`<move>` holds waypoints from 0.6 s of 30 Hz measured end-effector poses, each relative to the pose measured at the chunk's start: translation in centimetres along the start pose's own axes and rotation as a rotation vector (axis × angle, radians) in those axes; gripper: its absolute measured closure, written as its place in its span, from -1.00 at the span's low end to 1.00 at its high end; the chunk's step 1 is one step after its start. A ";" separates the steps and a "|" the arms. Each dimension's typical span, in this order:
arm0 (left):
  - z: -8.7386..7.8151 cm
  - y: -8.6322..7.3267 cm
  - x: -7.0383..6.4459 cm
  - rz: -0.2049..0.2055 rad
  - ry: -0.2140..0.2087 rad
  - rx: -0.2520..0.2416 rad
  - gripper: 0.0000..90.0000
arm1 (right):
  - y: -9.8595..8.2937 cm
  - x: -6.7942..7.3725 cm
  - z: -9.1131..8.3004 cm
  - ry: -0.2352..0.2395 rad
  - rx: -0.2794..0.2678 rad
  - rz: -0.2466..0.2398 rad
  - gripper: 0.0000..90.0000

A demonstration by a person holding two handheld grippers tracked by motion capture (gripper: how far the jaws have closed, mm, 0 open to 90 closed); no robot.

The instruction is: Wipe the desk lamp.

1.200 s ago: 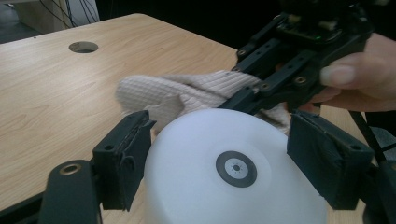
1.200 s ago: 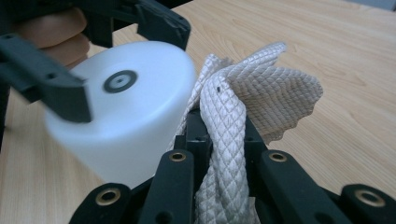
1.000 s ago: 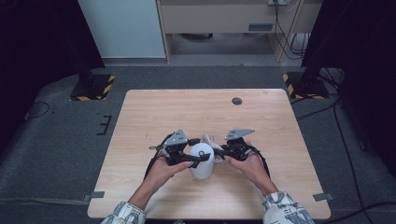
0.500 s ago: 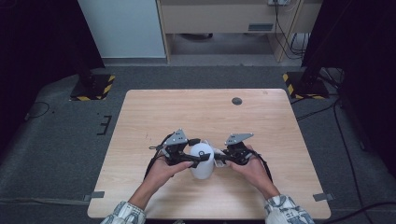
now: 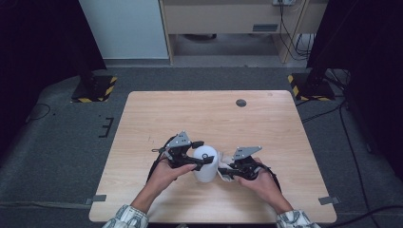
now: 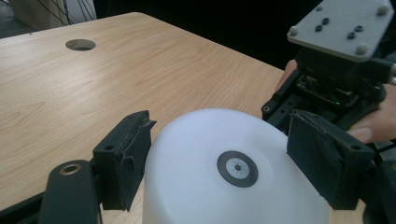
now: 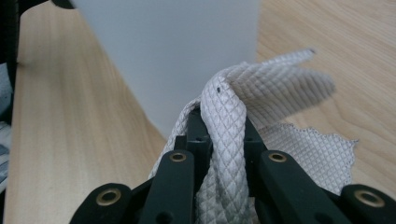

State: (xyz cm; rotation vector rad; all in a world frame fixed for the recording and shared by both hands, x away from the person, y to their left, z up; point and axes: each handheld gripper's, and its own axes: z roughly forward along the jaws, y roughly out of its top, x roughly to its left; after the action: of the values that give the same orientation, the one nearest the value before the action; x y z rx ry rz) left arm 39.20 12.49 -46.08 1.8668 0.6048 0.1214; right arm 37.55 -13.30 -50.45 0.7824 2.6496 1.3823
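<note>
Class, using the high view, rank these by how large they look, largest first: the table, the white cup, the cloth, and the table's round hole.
1. Table
2. Cup
3. Cloth, partly hidden in the right claw, so its place is unsure
4. Hole
</note>
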 end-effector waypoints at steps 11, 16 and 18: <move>0.2 0.1 0.1 -0.004 -0.009 0.006 -0.52 | 0.2 2.5 -0.6 0.025 -0.011 -0.048 0.79; 0.3 0.1 0.2 -0.005 -0.008 0.005 -0.52 | 0.7 3.6 -0.4 0.046 -0.022 -0.071 0.79; 0.3 0.2 0.2 -0.005 -0.007 0.005 -0.52 | 0.9 4.0 -0.3 0.057 -0.024 -0.079 0.79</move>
State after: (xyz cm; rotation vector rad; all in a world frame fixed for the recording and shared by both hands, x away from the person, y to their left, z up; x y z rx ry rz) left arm 39.52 12.31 -46.08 1.8699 0.6056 0.1093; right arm 34.38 -11.23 -48.87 0.6380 2.6690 1.4350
